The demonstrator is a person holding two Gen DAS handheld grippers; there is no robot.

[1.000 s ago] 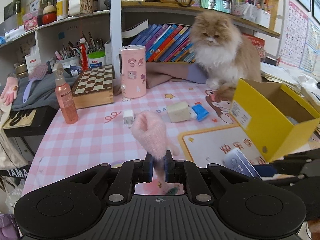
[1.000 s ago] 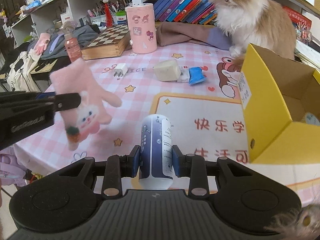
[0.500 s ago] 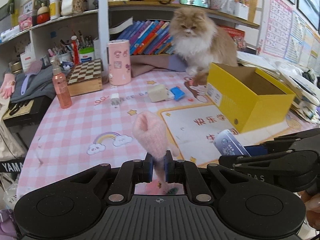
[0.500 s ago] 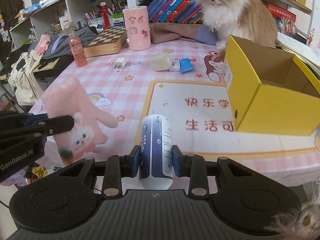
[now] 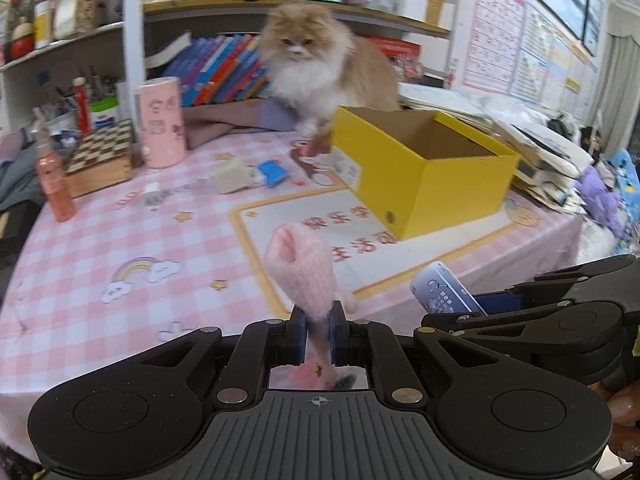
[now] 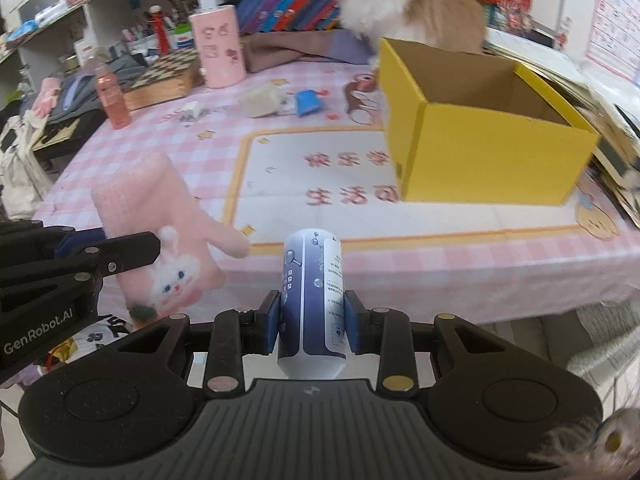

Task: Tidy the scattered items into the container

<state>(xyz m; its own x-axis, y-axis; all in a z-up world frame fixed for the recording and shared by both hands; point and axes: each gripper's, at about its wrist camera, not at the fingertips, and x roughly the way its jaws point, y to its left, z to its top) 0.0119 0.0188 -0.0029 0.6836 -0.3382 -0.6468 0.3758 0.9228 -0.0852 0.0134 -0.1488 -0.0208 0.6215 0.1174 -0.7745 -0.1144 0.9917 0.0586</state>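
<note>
Pink glove (image 5: pixel 298 270) pinched in left gripper (image 5: pixel 318 334) — cuff forward, blue-white bottle (image 6: pixel 313 292) clamped lengthwise in right gripper (image 6: pixel 313 322), yellow box (image 6: pixel 480 128) open-topped.

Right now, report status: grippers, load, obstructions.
Left gripper shut on pink mitten. Right gripper shut on blue-white bottle. Yellow box open. Cat right behind it, paw by its corner.

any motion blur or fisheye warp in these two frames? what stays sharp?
Left wrist view: cat, shelves and tabletop clutter smeared by motion; pink glove in the left gripper stays sharp; edges bow and vignette. Right wrist view: yellow box and cat soft; blue-white bottle in the right gripper is crisp; same barrel warp.
</note>
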